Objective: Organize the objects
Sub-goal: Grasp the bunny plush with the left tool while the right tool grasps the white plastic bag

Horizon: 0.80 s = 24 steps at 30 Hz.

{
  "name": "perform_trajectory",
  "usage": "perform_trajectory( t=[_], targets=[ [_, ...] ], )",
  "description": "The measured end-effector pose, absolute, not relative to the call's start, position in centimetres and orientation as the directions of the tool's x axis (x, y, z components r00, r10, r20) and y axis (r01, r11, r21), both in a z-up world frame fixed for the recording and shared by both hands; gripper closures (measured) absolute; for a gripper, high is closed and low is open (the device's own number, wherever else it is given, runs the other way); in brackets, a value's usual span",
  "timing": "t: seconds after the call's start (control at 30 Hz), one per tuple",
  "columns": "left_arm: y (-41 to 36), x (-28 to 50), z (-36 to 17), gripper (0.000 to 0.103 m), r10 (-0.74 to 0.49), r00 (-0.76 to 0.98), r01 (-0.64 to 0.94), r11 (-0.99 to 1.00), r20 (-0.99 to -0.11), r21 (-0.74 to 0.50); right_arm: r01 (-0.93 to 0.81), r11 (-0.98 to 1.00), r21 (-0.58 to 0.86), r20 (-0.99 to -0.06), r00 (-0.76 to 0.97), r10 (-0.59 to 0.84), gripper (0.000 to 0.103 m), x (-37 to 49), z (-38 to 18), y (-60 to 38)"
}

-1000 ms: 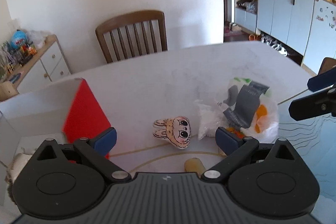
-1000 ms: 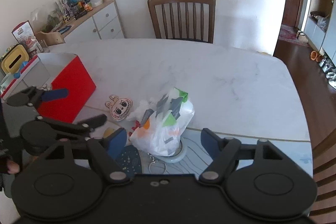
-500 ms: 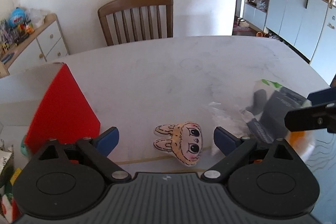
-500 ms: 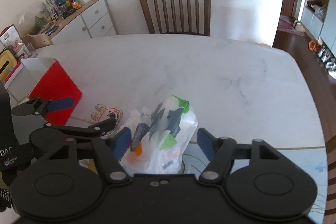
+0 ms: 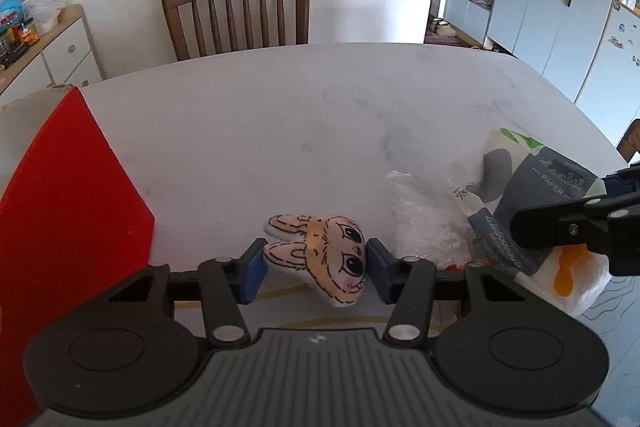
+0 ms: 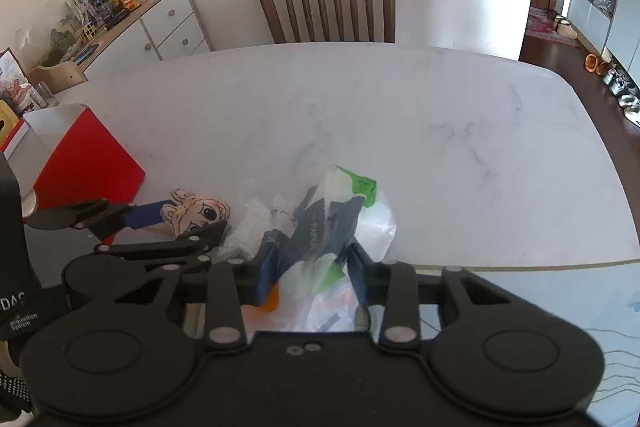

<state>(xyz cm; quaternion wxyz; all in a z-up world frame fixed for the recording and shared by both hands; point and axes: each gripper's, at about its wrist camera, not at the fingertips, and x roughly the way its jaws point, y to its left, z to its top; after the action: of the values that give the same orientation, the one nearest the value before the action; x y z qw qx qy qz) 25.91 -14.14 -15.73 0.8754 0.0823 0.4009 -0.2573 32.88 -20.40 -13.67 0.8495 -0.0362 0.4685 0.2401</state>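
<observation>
A small bunny-head plush (image 5: 328, 259) lies on the white marble table (image 5: 280, 115), between the blue pads of my left gripper (image 5: 316, 267). Its jaws are closing and both pads touch the plush's sides. To its right sits a white plastic bag (image 6: 340, 211) with grey and green packs inside. My right gripper (image 6: 312, 273) is closing on the bag, and the pads pinch its near part. The right wrist view also shows the plush (image 6: 196, 213) between the left gripper's fingers (image 6: 140, 217).
A red box (image 5: 60, 207) with an open top stands at the left of the table. Crumpled clear plastic (image 5: 424, 227) lies between plush and bag. A wooden chair (image 5: 236, 11) stands at the far edge. A pale blue mat (image 5: 616, 327) covers the near right.
Both grippers dropped toward the table and narrowed from wide open. The left pads now meet the plush and the right pads now pinch the bag.
</observation>
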Motion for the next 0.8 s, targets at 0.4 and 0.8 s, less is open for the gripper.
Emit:
perform_trajectory(
  t=[0.4, 0.8],
  targets=[
    [-13.6, 25.4, -14.1, 0.058, -0.396, 0.551, 0.499, 0.862, -0.735, -0.09, -0.457, 0.874, 0.162, -0.795, 0.464, 0.39, 0.082, 32.0, -12.4, -20.4],
    [-11.8, 24.0, -9.8, 0.058, -0.442, 0.56, 0.505, 0.853, -0.701, -0.135, -0.486, 0.86, 0.153, -0.751, 0.509, 0.421, 0.083, 29.2, -8.3, -21.5]
  ],
)
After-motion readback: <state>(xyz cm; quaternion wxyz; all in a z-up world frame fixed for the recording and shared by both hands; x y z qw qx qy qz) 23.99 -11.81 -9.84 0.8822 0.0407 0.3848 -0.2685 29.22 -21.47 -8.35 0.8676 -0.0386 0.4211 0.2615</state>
